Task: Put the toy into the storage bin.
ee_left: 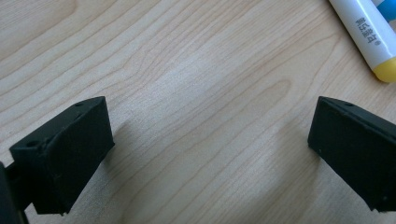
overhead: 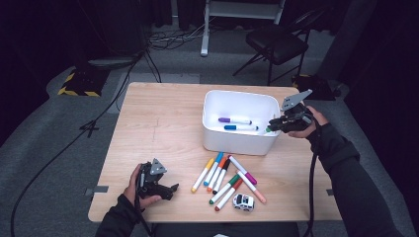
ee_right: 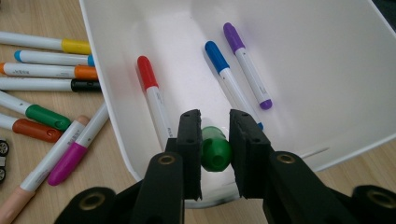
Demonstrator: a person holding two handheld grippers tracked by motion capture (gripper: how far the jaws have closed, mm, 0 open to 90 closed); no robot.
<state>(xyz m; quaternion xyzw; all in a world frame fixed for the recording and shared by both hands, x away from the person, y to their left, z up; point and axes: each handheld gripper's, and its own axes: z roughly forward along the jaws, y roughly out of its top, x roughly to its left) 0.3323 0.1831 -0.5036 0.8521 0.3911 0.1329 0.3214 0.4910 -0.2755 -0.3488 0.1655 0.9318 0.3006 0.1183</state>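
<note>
Over the near rim of the white bin [ee_right: 116, 135], the right gripper [ee_right: 215, 156], jaws nearly closed on a green marker [ee_right: 215, 151], should release low inside beside the red marker [ee_right: 154, 95], while the left gripper [ee_left: 205, 154] rests wide open and empty.

green marker [ee_right: 215, 150]: only the cap end shows between the jaws of the right gripper [ee_right: 215, 156]; barrel hidden behind them
red marker [ee_right: 154, 98]: lower end hidden behind the same gripper
toy car [ee_right: 2, 161]: cut off by left edge, wheels only
yellow-capped marker [ee_left: 369, 35]: cut off by top edge; print on the barrel too small to read
</note>
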